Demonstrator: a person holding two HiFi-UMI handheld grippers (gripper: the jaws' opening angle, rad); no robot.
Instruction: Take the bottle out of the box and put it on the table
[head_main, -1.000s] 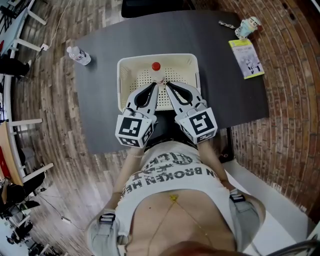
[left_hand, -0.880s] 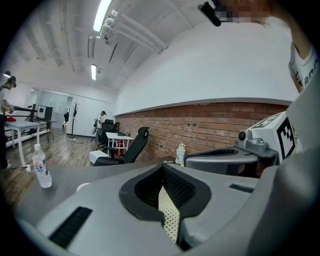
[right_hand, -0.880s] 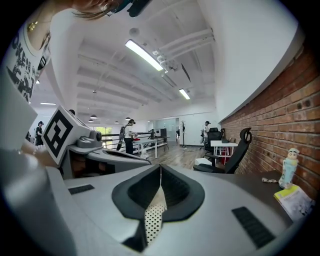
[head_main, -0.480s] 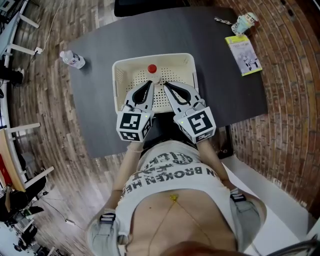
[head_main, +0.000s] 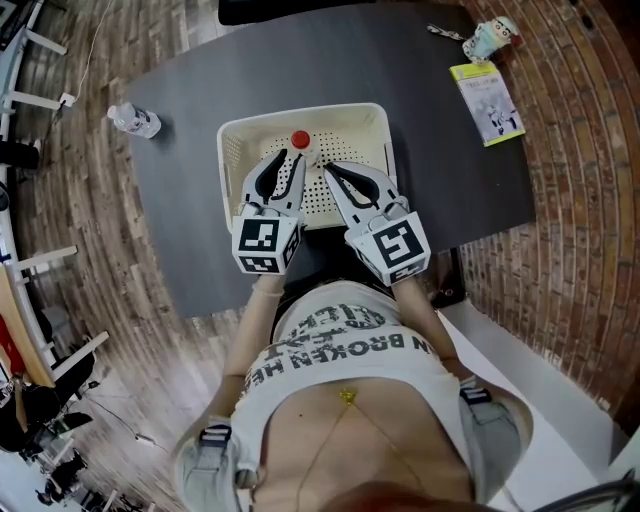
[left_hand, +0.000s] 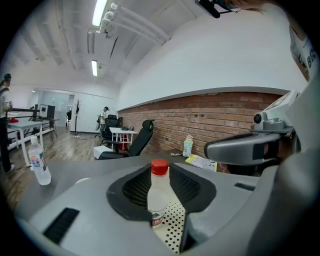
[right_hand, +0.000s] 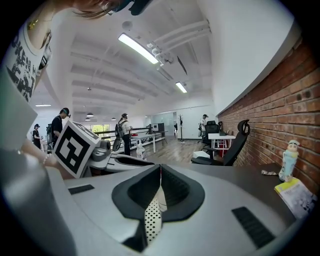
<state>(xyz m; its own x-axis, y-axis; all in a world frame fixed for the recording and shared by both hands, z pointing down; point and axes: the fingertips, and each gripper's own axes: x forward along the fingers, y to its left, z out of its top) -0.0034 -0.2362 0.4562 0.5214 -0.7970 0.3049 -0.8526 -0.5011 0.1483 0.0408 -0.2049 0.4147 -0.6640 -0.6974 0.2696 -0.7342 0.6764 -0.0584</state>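
bottles count two in the head view: one red-capped bottle (head_main: 300, 141) upright in the single white box (head_main: 229, 160), and one spare bottle (head_main: 133, 121) out on the dark counter (head_main: 190, 220), well apart to the left. left tool (head_main: 288, 162) and right tool (head_main: 324, 166) reach side by side into the box, tipped slightly down (marker cubes nearest the person). left gripper view: its jaws have just been opening and stand apart, the red-capped bottle showing in the gap, no pad pressing it. right gripper view: jaws nearly meet, leaving a thin slit over the box's dotted floor, nothing held.
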